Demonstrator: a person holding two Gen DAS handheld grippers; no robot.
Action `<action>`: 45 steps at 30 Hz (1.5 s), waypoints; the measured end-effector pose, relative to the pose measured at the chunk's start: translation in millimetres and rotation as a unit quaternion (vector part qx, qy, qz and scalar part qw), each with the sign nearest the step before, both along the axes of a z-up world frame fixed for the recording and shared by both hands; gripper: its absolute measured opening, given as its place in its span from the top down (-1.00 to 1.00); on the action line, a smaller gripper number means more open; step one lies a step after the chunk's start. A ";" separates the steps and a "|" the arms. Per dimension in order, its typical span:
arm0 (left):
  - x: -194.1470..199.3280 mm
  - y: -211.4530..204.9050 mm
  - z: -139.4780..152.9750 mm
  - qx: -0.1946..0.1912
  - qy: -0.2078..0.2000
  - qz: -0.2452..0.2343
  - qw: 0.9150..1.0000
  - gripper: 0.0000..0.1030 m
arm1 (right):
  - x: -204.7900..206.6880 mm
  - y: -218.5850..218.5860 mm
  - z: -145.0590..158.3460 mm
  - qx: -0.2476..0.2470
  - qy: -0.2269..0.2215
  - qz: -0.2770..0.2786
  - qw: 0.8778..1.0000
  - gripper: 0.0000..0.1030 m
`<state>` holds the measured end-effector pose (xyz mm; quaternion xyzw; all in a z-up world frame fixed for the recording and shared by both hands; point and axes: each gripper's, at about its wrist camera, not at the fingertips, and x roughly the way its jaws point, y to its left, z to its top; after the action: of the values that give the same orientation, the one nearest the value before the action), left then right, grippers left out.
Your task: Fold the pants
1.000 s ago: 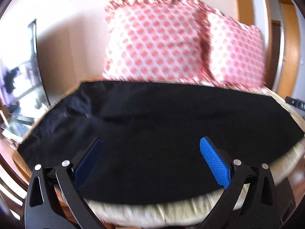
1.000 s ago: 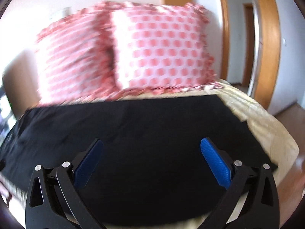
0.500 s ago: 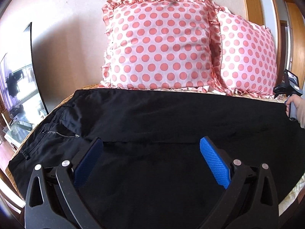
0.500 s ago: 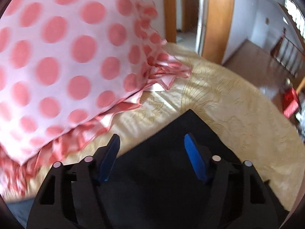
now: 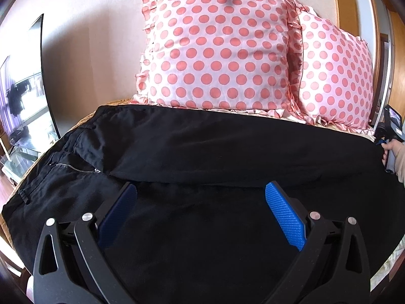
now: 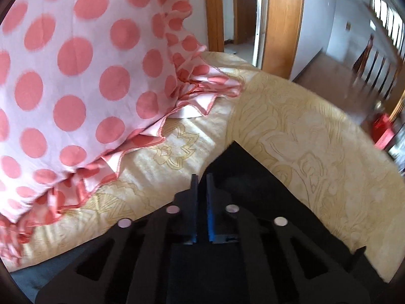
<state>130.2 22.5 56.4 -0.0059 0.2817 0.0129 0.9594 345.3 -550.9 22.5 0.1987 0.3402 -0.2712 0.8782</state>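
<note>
Black pants (image 5: 202, 152) lie spread across the bed, waist and zipper at the left, legs running right. My left gripper (image 5: 202, 212) is open and empty, hovering over the near leg. My right gripper (image 6: 201, 185) is shut on the far hem corner of the pants (image 6: 235, 162), low over the bedspread. In the left wrist view the right gripper (image 5: 382, 141) shows at the far right edge of the pants, held by a hand.
Two pink polka-dot pillows (image 5: 217, 48) (image 6: 63, 76) stand against the wall at the head of the bed. The cream patterned bedspread (image 6: 291, 131) surrounds the pants. An open wooden doorway (image 6: 253, 20) is at the right, a glass cabinet (image 5: 22, 106) at the left.
My right gripper moved to the far hem corner and closed its fingers on it. My left gripper stayed open and shifted slightly closer over the pants.
</note>
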 end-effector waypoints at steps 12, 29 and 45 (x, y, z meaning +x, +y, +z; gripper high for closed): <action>-27.5 5.9 14.4 0.009 -0.033 0.005 0.999 -0.97 | -144.1 30.5 41.3 0.017 -0.143 0.076 0.987 0.96; -38.8 10.3 30.2 0.023 -0.067 0.023 0.997 -0.97 | -246.1 9.2 -39.5 0.208 -0.150 0.063 0.965 0.72; -22.1 16.1 30.2 0.047 -0.074 0.027 0.996 -0.97 | -223.9 -2.5 -43.3 0.241 -0.196 0.046 0.949 0.91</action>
<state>108.2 38.6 86.5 0.0305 0.2088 0.0513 0.9761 121.4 -553.5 -20.8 0.4381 0.2252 -0.0956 0.8650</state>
